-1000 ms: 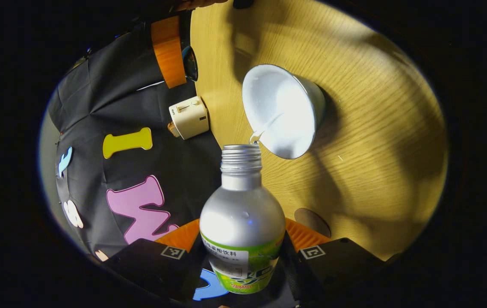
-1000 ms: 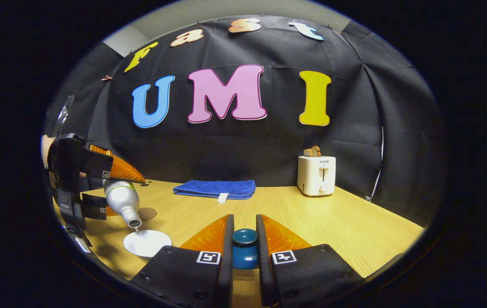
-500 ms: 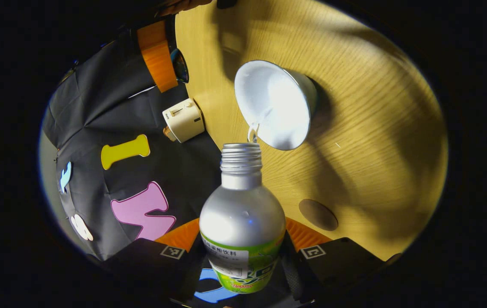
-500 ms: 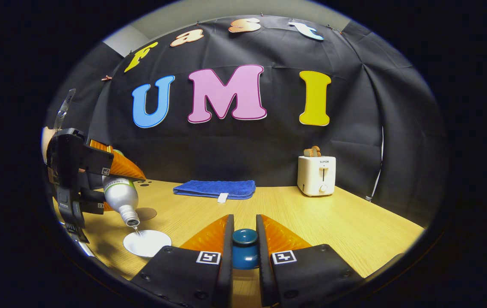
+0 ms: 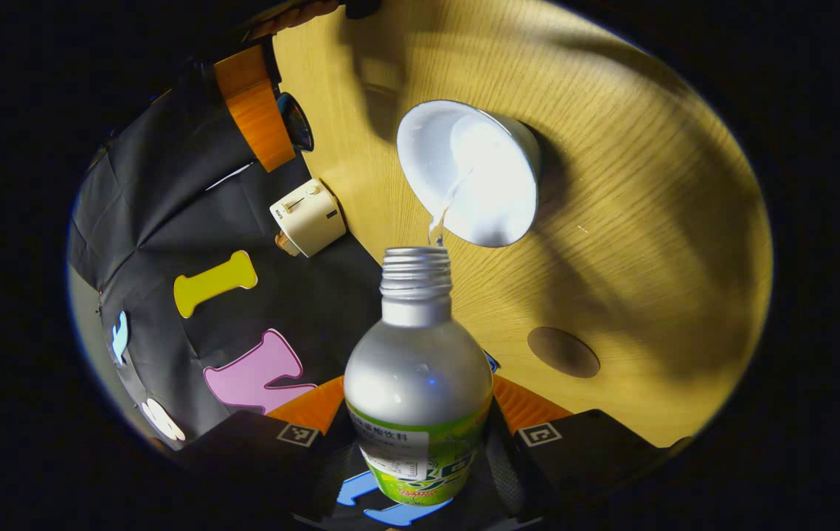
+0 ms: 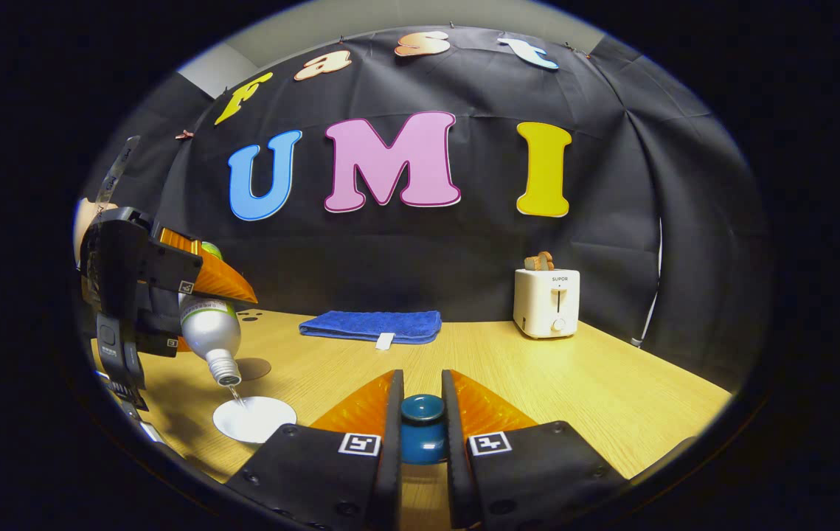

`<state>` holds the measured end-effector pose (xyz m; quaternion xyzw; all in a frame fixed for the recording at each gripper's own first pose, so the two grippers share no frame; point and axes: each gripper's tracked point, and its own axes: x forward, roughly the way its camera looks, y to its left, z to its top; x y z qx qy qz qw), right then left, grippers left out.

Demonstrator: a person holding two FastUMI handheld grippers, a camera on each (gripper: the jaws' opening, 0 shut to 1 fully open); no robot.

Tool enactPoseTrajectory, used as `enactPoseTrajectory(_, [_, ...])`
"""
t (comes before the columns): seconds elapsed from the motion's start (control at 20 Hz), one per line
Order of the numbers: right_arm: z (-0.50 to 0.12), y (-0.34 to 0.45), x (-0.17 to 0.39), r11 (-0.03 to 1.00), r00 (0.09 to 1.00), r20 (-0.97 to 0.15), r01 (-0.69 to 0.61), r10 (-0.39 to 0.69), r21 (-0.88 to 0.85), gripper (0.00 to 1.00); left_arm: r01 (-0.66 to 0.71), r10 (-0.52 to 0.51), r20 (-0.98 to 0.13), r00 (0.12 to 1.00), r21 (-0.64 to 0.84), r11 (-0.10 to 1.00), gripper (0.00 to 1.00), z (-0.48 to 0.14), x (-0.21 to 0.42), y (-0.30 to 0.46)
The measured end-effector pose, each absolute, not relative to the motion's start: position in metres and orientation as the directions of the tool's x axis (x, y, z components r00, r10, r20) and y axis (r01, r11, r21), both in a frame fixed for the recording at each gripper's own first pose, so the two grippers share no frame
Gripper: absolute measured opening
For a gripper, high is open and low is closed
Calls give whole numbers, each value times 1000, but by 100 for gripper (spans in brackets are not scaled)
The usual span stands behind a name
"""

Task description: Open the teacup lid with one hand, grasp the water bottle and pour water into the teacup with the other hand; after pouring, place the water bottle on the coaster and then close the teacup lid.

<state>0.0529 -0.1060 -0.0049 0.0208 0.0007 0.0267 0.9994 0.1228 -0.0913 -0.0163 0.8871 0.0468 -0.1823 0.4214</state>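
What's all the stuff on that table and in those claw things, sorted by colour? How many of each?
White: 2, teacup, toaster
Blue: 2, towel, teacup lid
Silver: 1, water bottle
Brown: 1, coaster
Total: 6

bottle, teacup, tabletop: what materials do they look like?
Water bottle: likely aluminium, with a matte silver body, a threaded metal neck and a printed green label. Teacup: probably glazed ceramic or porcelain, glossy white with bright highlights inside. Table: wood or wood-look laminate, with visible grain lines and a satin sheen; which one is unclear.
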Motion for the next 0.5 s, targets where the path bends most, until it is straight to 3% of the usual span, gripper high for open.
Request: enactPoseTrajectory(0.5, [-5, -105, 53, 997, 998, -1, -63, 64, 41, 29, 248, -32, -389, 921, 647, -721, 83, -11, 129, -94])
